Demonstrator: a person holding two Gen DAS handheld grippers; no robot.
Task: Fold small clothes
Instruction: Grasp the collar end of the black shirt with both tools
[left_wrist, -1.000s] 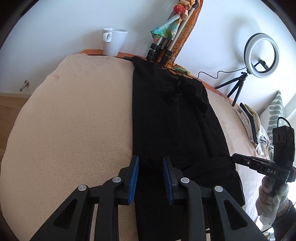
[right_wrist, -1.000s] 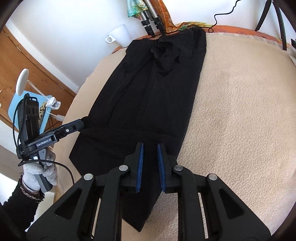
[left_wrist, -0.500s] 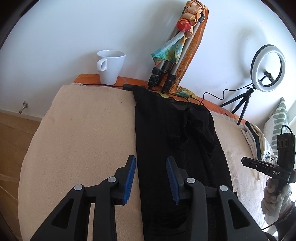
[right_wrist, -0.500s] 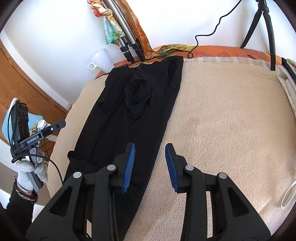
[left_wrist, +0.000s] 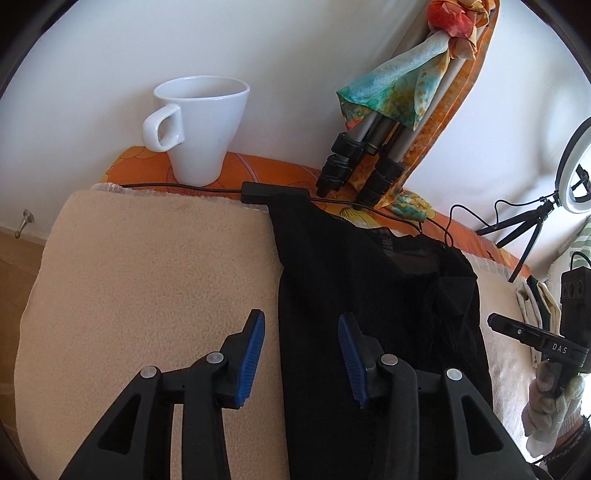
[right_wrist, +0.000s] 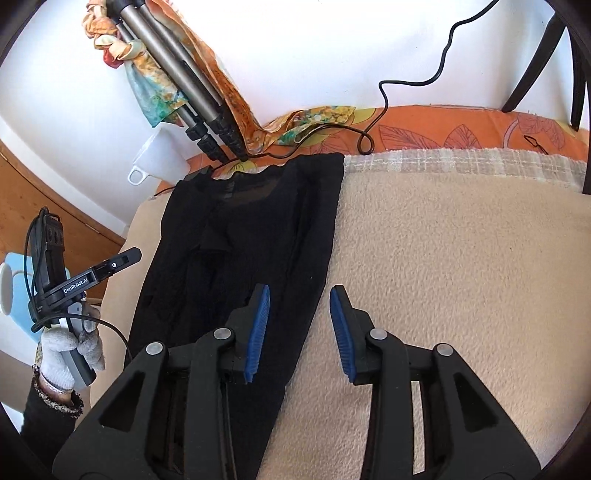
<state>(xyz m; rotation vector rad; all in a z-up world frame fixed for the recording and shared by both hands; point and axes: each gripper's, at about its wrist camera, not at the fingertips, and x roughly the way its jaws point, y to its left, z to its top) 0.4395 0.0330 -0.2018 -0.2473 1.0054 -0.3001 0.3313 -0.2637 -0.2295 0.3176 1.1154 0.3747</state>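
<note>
Garment (left_wrist: 369, 314): black, thin fabric, laid as long narrow strip on beige blanket (left_wrist: 147, 277), far end at blanket's back edge near tripod legs (left_wrist: 354, 166) & white mug (left_wrist: 195, 125). Both long edges look straight, w/ layers doubled over along the length; lengthwise folds judged done. Small bunched lump near far end, right wrist view (right_wrist: 218, 236), not smoothed.

Left gripper (left_wrist: 301, 356): jaws apart, just been opening, nothing pinched; left pad over bare blanket, right pad over fabric, garment's left edge running between them. Contact w/ cloth: none visible.

Right gripper (right_wrist: 299, 328): jaws apart, widened a moment ago then steady, nothing held; left pad over fabric, right pad over blanket, garment's right edge between. Mirror of left.

Both tools poised over strip's two long edges, toward far half, angled downward.

Progress est.: roughly midway. Done: spreading, narrowing into strip. Left: crosswise fold(s), i.e. bringing one end over the other to make compact packet, then flattening. Near end of strip out of both views, so its state: cannot tell.

Likely step in hand: positioning for next pinch at both edges. Risk: thin slippery fabric, layers may separate if only top ply caught.
</note>
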